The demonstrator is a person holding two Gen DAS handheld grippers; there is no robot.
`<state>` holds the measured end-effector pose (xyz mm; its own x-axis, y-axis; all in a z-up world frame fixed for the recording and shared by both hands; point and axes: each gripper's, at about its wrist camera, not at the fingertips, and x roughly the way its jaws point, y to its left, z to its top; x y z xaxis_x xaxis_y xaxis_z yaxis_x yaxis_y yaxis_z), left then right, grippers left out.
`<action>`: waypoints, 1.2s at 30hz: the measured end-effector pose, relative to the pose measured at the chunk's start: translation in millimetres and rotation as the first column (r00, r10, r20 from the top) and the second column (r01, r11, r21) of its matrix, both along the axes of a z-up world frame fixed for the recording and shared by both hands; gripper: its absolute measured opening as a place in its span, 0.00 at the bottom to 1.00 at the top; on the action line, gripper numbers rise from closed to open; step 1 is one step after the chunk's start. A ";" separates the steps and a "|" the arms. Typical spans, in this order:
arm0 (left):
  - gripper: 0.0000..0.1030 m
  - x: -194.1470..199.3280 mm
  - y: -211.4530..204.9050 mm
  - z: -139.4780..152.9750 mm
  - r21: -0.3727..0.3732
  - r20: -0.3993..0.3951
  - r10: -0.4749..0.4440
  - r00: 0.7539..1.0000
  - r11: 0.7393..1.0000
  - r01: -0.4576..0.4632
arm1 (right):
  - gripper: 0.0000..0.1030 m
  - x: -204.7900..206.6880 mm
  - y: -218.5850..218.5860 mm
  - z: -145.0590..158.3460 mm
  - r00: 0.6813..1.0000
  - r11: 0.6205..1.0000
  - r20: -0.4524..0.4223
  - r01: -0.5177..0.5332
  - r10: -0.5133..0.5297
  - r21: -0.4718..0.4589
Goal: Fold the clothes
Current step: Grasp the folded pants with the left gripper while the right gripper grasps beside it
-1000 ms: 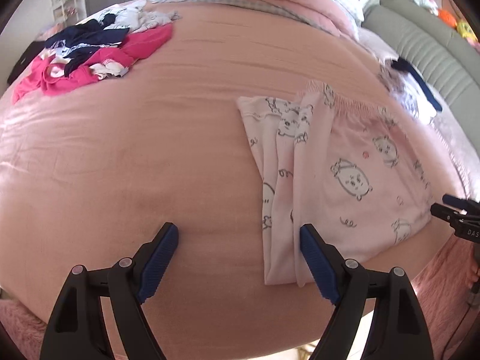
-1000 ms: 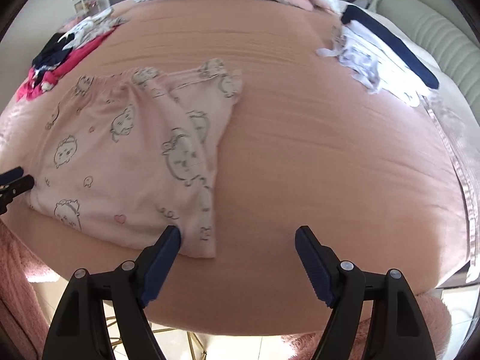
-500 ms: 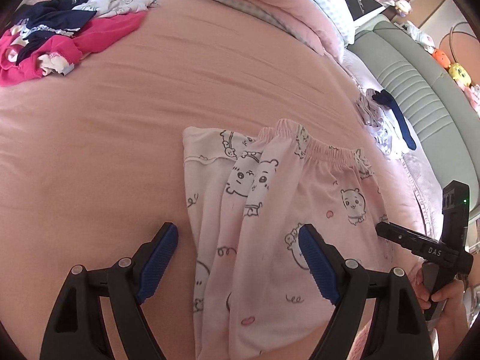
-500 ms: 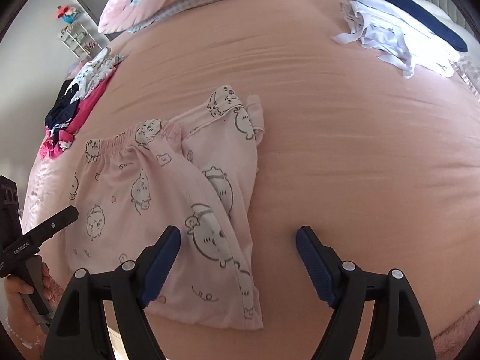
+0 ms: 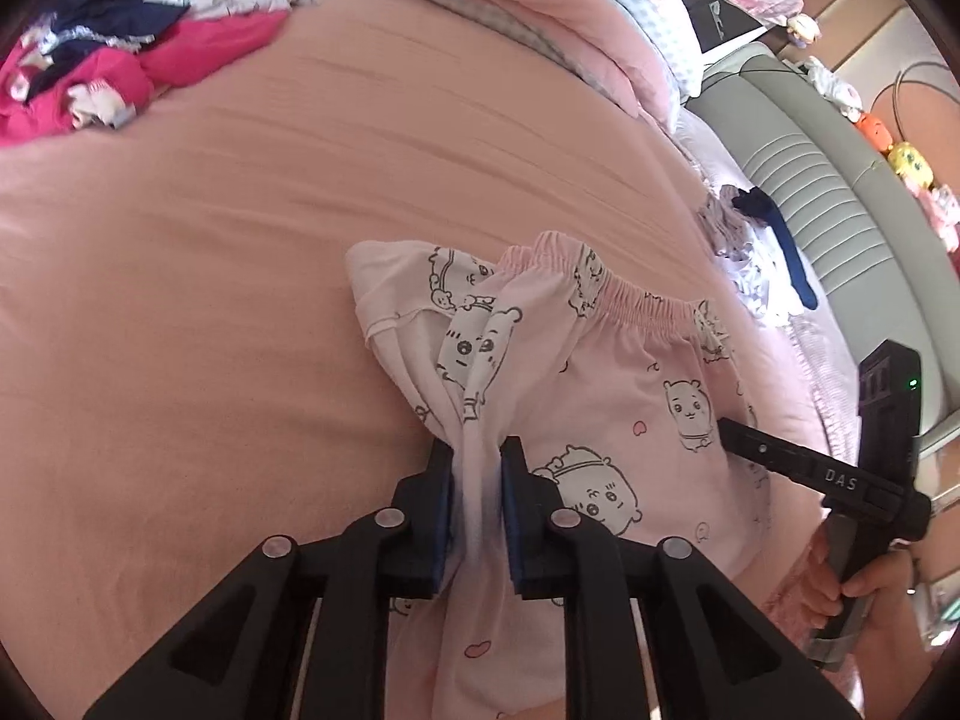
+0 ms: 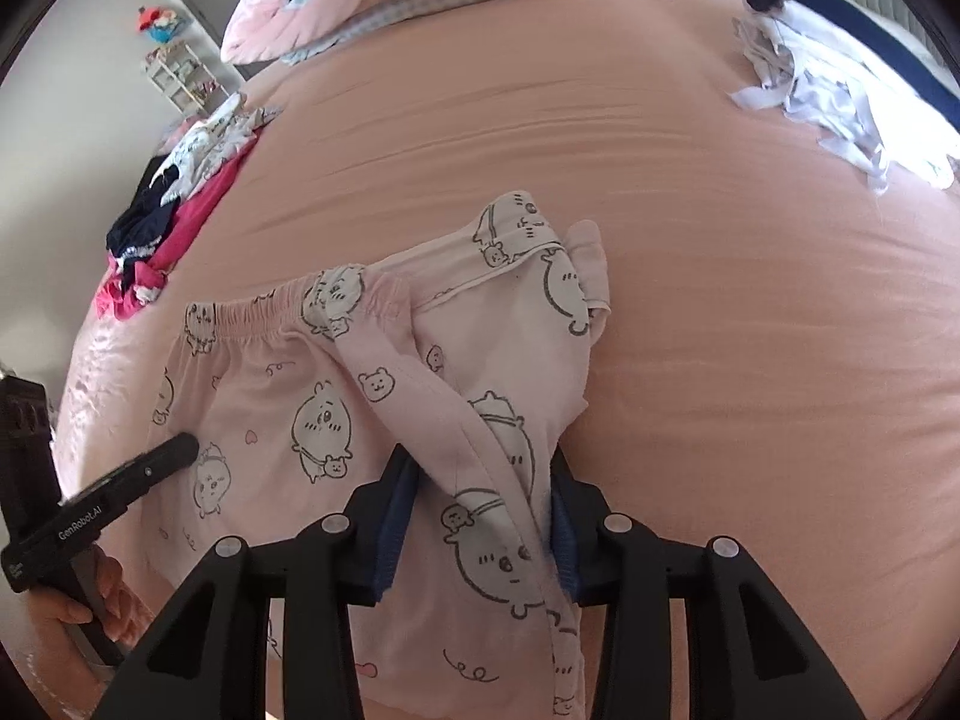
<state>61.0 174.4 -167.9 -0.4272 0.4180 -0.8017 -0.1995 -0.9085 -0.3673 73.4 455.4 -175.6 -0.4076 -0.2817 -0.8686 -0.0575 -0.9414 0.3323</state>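
The pink pyjama shorts [image 5: 606,420] run off the bottom edge of both wrist views, so their lower hem is cut off. The fold pinched in the left hand-held gripper [image 5: 477,507] is blurred between the pads, and its layers cannot be counted. The right hand-held gripper [image 6: 480,531] covers the cloth beneath its arms. The hand [image 6: 72,603] at the left edge of the right wrist view is partly cropped. The heap of dark and magenta clothes [image 5: 114,69] is too tangled to tell garments apart. Toys on the grey headboard [image 5: 840,198] are too small to identify.
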 end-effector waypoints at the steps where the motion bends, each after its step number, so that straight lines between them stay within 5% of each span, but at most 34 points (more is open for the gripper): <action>1: 0.23 -0.8 0.4 -0.2 0.002 0.001 -0.005 1.000 1.000 0.005 | 0.45 0.0 -1.3 -1.4 1.000 1.000 -0.002 0.000 0.000 -0.008; 4: 0.49 -3.1 1.7 -0.9 0.009 0.003 -0.020 1.000 1.000 0.020 | 0.56 -0.3 -15.0 -3.1 0.999 0.999 -0.013 -0.033 0.033 0.031; 6: 0.54 -4.6 2.6 -1.4 0.014 0.005 -0.030 1.000 0.999 0.030 | 0.55 -3.1 -26.3 -2.7 0.998 0.994 -0.017 -0.063 0.065 0.091; 7: 0.49 -5.4 3.0 -1.6 0.016 0.006 -0.035 0.999 0.999 0.034 | 0.53 -4.0 -28.9 -1.7 0.998 0.993 -0.017 -0.066 0.068 0.098; 8: 0.22 -6.2 3.5 -1.8 0.018 0.006 -0.039 0.999 0.999 0.039 | 0.40 -4.5 -29.2 -0.2 0.998 0.994 -0.016 -0.058 0.060 0.089; 9: 0.11 -6.7 3.8 -1.8 0.030 0.007 -0.045 0.999 0.999 0.044 | 0.19 -5.0 -29.5 1.3 0.999 0.995 -0.015 -0.051 0.052 0.081; 11: 0.11 -6.7 -4.0 -4.1 0.098 0.028 -0.033 0.999 0.995 0.030 | 0.11 -0.6 -31.6 6.6 0.998 0.998 -0.015 -0.056 0.056 0.030; 14: 0.11 -8.2 -17.1 -14.1 0.178 0.061 -0.020 0.998 0.984 0.009 | 0.13 -0.2 -37.8 3.2 0.997 0.993 -0.008 -0.071 0.073 0.095; 16: 0.10 -8.1 -18.1 -14.4 0.196 0.065 -0.012 0.998 0.981 -0.001 | 0.15 -7.3 -28.0 -3.5 0.999 0.998 0.009 -0.045 0.044 0.044; 19: 0.08 -5.4 -10.7 -5.4 0.159 0.040 -0.004 0.999 0.987 -0.002 | 0.10 -8.1 -16.6 -2.4 1.000 0.999 0.005 -0.029 0.029 -0.037; 29: 0.07 11.3 13.4 49.3 0.156 -0.068 -0.032 0.997 0.987 0.042 | 0.08 8.0 -4.0 66.9 0.989 0.997 -0.144 -0.042 0.032 -0.065; 36: 0.07 10.9 38.8 66.1 0.121 -0.089 -0.110 0.990 0.985 0.120 | 0.08 17.4 22.0 77.5 0.992 0.997 -0.124 -0.025 0.015 -0.078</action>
